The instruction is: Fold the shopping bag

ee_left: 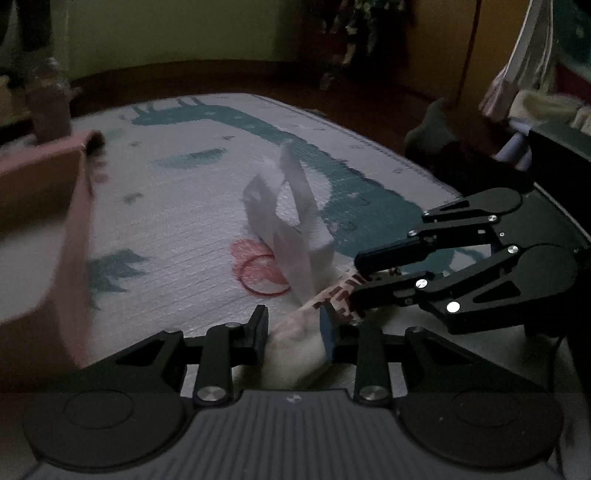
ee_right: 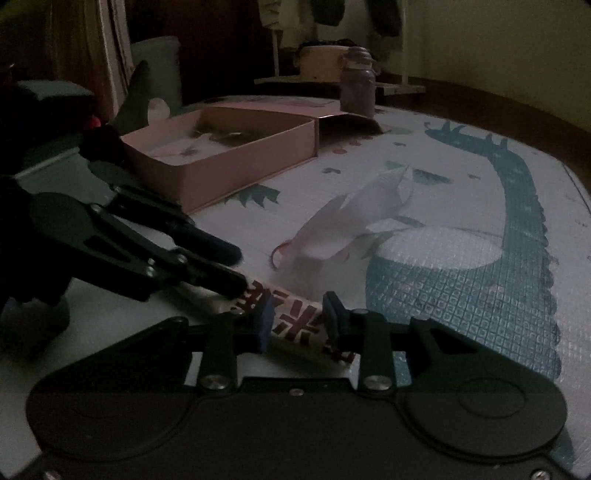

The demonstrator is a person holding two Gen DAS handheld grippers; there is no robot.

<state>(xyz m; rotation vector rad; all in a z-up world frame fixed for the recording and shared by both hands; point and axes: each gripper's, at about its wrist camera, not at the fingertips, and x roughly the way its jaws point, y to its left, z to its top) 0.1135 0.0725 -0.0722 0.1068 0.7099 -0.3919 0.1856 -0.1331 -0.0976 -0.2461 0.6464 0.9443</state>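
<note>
you are in a dim room of a home, by the look of it a living or children's room. under you lies a quilted play mat (ee_right: 461, 258) printed with a teal long-necked dinosaur and small trees, spread on a dark wooden floor (ee_left: 354, 99). a pale yellow-green wall (ee_right: 480, 44) with a dark skirting board closes the far side. garments hang from a rack (ee_right: 332, 11) above a low stand holding a round tin (ee_right: 321, 61). an open pink cardboard box (ee_right: 236, 155) and a lidded jar (ee_right: 357, 83) sit on the mat. cloth and soft things pile up at the mat's edge (ee_left: 532, 107).
</note>
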